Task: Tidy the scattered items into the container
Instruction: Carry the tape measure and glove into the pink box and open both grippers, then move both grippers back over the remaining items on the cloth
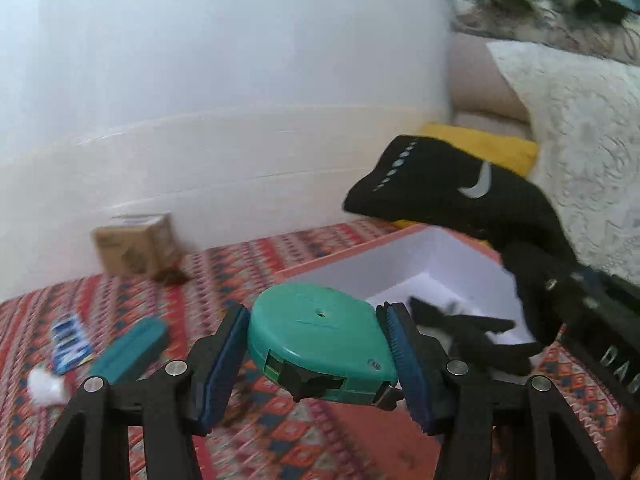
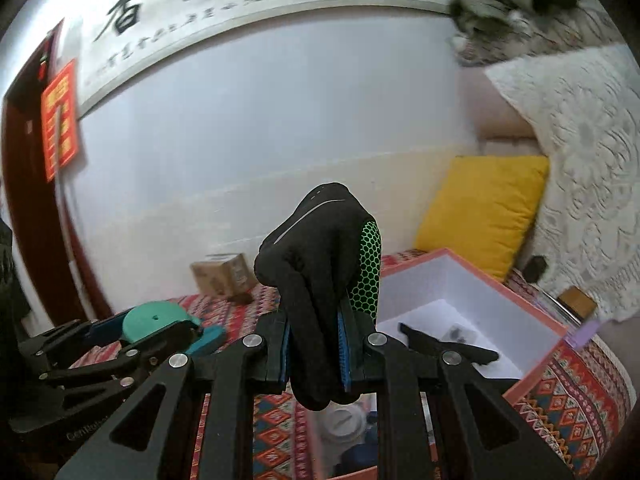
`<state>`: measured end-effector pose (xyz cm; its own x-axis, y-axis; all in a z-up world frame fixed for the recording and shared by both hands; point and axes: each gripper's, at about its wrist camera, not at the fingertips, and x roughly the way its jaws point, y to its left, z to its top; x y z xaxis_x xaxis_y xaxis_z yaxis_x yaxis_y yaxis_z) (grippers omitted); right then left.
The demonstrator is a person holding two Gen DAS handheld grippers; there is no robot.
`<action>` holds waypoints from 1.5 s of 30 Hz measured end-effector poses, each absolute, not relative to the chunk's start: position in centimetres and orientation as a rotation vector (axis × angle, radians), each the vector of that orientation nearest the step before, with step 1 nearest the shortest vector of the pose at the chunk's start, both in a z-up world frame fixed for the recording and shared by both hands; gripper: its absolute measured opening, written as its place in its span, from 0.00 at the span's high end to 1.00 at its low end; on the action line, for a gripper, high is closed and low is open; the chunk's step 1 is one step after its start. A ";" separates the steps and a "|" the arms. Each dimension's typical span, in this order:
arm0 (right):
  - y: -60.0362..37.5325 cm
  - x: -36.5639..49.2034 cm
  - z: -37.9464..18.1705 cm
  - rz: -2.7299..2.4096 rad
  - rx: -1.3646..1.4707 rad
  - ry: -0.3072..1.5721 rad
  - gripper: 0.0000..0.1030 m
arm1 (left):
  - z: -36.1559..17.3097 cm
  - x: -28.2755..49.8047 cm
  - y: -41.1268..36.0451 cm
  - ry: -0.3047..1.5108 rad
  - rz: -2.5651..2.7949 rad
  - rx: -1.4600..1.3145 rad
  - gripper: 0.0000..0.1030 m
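Observation:
My left gripper (image 1: 316, 344) is shut on a teal tape measure (image 1: 320, 344) and holds it above the patterned cloth, just left of the orange box. The tape measure also shows in the right wrist view (image 2: 156, 320). My right gripper (image 2: 314, 354) is shut on a black glove (image 2: 320, 280) with a green honeycomb palm and holds it up next to the box; the glove shows in the left wrist view (image 1: 460, 188). The orange box (image 2: 536, 316) with a white inside is open and holds another black glove (image 2: 448, 344).
On the cloth at the left lie a teal bar (image 1: 128, 350), a blue packet (image 1: 70, 344) and a white wad (image 1: 46, 386). A small cardboard box (image 1: 136, 244) stands by the wall. A yellow cushion (image 2: 484, 204) and a lace-covered sofa (image 2: 592, 152) are behind the box.

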<state>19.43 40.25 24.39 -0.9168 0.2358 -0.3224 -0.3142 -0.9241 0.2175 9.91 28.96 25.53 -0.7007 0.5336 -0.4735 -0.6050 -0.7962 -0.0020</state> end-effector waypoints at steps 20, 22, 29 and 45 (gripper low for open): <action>50.3 14.8 19.7 2.512 -0.570 0.466 0.74 | 18.6 3.2 40.6 0.242 2.241 -0.831 0.31; 50.4 14.0 18.7 2.425 -0.641 0.429 0.48 | 18.1 3.0 40.4 0.270 2.269 -0.835 0.22; 51.2 15.7 18.9 2.399 -0.552 0.523 0.03 | 19.6 3.9 37.5 0.215 2.330 -0.728 0.03; 45.1 15.8 22.9 2.519 -0.397 0.487 0.03 | 24.3 5.8 25.2 0.087 2.493 -0.661 0.01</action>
